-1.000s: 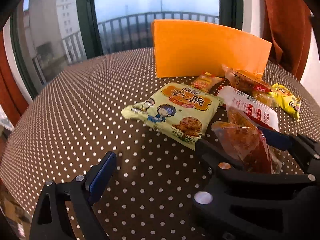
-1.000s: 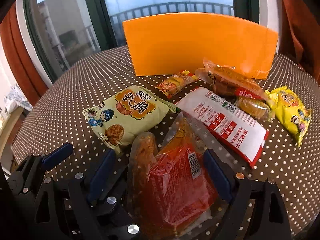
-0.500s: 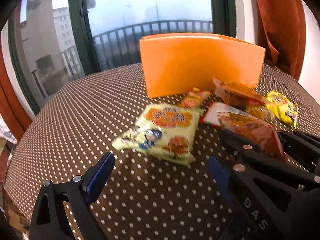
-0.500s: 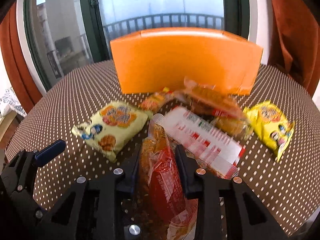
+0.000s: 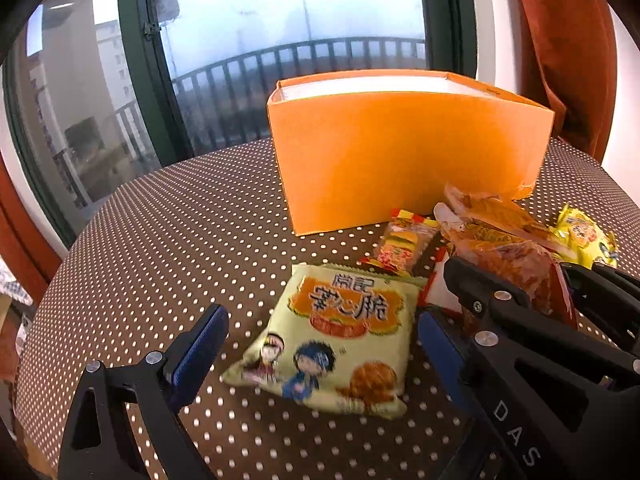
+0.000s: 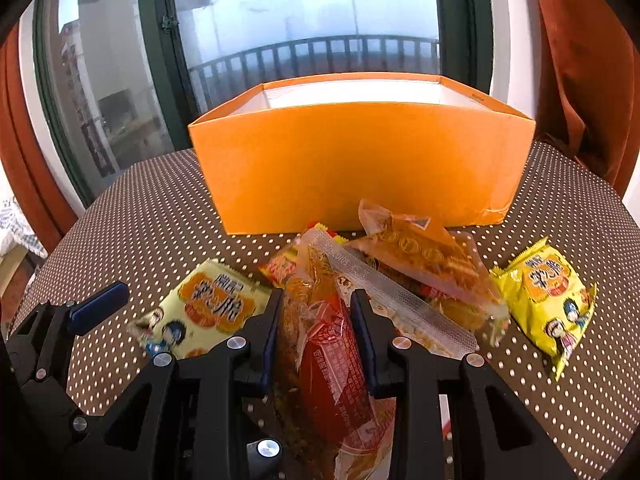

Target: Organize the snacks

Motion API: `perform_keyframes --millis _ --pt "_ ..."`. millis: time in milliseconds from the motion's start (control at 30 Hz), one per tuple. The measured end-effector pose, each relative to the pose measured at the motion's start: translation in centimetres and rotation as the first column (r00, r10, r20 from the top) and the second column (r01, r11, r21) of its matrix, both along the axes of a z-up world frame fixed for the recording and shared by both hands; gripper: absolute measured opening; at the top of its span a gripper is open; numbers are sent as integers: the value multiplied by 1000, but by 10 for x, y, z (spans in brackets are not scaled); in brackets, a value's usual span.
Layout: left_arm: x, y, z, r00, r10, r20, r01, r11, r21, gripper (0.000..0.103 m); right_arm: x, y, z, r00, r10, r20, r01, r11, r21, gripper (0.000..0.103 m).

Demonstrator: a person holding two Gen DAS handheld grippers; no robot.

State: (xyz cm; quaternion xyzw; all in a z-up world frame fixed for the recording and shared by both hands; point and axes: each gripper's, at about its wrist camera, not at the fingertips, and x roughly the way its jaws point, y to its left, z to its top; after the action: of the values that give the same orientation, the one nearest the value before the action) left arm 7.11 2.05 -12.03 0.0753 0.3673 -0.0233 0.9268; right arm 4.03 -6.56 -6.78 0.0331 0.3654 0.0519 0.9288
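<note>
A: What has the right gripper (image 6: 316,320)?

B: Its jaws have just been closing and now pinch the red snack bag (image 6: 332,356) at its middle, lifted a little above the dotted table (image 6: 160,208), in front of the orange box (image 6: 360,168).

A: How will it handle?

B: I think light, soft and slippery; the film may slide. Holding the thick middle seems safe.

A: And the left gripper (image 5: 320,344)?

B: Wide open, empty, around the green noodle bag (image 5: 340,336).
</note>
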Motion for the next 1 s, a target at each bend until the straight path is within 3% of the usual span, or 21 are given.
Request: perform_keyframes --millis 300,467,600,667,767,1000 --pt "27 4 -15 996 -16 -87 13 999 -34 97 13 1 -12 999 -16 -51 17 1000 23 35" --pt "44 4 -24 983 -48 -175 37 997 -67 97 14 2 -18 997 -29 -70 30 999 20 35" --pt "45 6 -23 983 -54 -175 41 996 -81 95 14 4 -18 997 -27 -69 29 999 22 35" --pt "45 6 -24 982 -68 -178 49 993 -108 86 14 5 -16 997 -25 -68 27 999 26 35" --pt "41 8 -22 984 -64 -167 44 992 -118 80 15 3 -16 997 -17 -71 19 999 35 36" --pt "21 2 -11 990 -31 -136 13 991 -136 78 10 -1 -13 998 6 -63 -3 999 49 36"
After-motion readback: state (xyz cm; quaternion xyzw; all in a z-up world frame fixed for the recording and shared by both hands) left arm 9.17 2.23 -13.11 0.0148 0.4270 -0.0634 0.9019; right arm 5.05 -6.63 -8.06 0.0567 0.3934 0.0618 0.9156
